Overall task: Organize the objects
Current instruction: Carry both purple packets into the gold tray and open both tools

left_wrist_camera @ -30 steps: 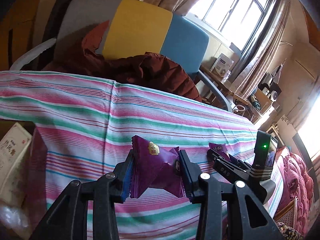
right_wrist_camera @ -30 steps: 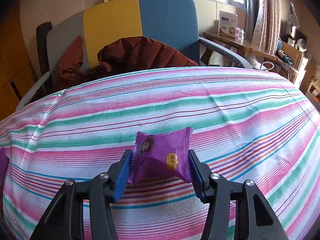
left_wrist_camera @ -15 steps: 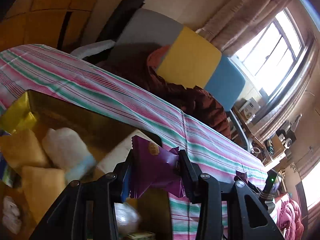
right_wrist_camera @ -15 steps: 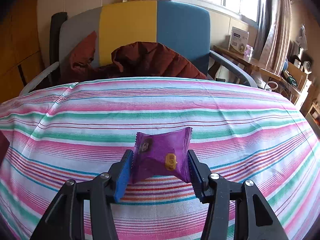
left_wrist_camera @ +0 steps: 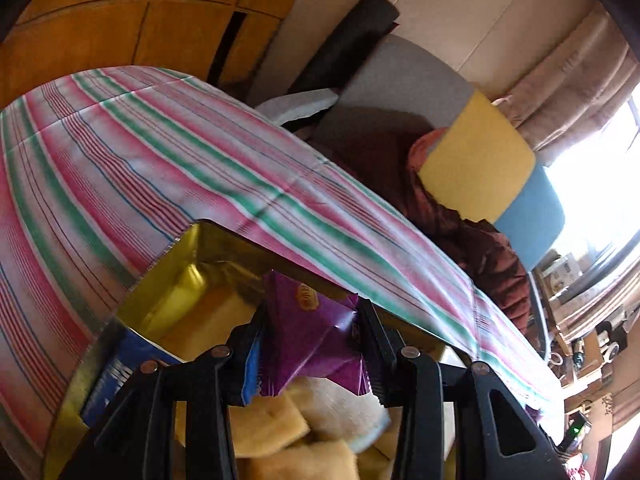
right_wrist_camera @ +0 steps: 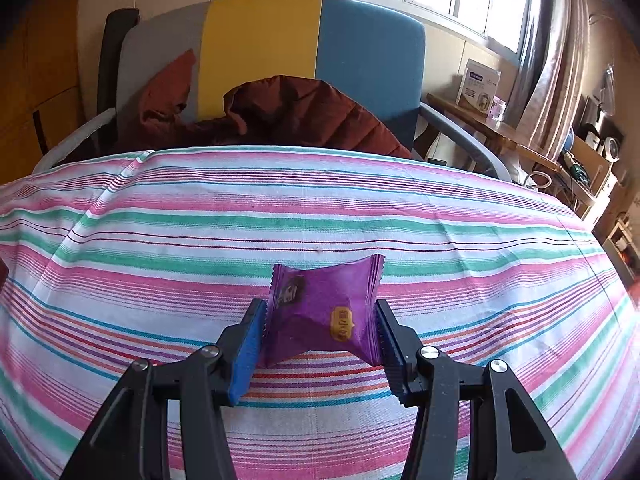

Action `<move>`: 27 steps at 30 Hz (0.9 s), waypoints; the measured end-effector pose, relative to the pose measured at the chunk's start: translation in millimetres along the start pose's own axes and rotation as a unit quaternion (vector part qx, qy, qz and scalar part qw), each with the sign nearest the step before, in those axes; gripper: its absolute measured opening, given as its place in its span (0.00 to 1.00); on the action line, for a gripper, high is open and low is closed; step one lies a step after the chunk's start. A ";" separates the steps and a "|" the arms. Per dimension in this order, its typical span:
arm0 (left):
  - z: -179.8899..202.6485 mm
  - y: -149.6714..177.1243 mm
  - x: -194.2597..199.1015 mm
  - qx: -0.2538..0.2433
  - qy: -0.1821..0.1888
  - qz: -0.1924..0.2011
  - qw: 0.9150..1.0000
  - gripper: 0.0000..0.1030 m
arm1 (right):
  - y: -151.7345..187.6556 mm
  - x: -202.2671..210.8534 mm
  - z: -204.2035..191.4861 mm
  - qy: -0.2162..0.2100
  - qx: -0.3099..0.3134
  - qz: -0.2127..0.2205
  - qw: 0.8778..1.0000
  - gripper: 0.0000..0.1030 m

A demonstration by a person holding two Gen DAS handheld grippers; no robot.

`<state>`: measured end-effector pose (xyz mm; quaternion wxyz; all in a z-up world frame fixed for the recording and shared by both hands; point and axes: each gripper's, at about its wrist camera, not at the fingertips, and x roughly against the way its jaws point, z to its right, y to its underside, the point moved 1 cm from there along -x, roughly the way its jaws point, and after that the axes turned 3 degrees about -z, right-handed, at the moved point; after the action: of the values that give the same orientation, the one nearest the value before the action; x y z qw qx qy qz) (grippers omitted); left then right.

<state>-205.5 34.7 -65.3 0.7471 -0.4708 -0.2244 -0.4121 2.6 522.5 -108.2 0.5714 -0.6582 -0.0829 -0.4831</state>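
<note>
My left gripper (left_wrist_camera: 310, 350) is shut on a purple snack packet (left_wrist_camera: 308, 340) and holds it over an open gold tin box (left_wrist_camera: 172, 280). Several yellow wrapped snacks (left_wrist_camera: 276, 424) lie inside the box. My right gripper (right_wrist_camera: 320, 336) is shut on another purple snack packet (right_wrist_camera: 324, 312) and holds it just above the striped tablecloth (right_wrist_camera: 320, 220). The right gripper's tip also shows at the lower right edge of the left wrist view (left_wrist_camera: 576, 430).
A grey, yellow and blue chair (right_wrist_camera: 272, 48) with a dark red jacket (right_wrist_camera: 304, 112) stands behind the table. A side table with a white carton (right_wrist_camera: 480, 84) is at the right. The tablecloth's far edge (left_wrist_camera: 320, 160) runs beside the chair.
My left gripper has swung left with its packet, from over the cloth to over the gold tin box. My right gripper has kept its packet and shifted only slightly.
</note>
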 end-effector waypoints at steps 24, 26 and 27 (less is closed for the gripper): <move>-31.4 48.9 78.2 0.008 0.030 0.060 0.998 0.55 | 2.0 17.7 0.2 0.000 -0.001 0.036 0.999 0.52; -31.7 58.6 89.6 -0.005 0.029 0.065 0.997 0.55 | 3.4 22.5 0.8 -0.013 -0.003 0.042 0.999 0.52; -31.9 63.1 94.4 -0.013 0.029 0.067 0.997 0.56 | 4.9 26.1 1.0 -0.021 -0.005 0.045 0.999 0.52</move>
<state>-102.1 -18.2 -44.3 0.7728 -0.4825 -0.1654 -0.3776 19.9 510.1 -92.3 0.5876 -0.6737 -0.0628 -0.4437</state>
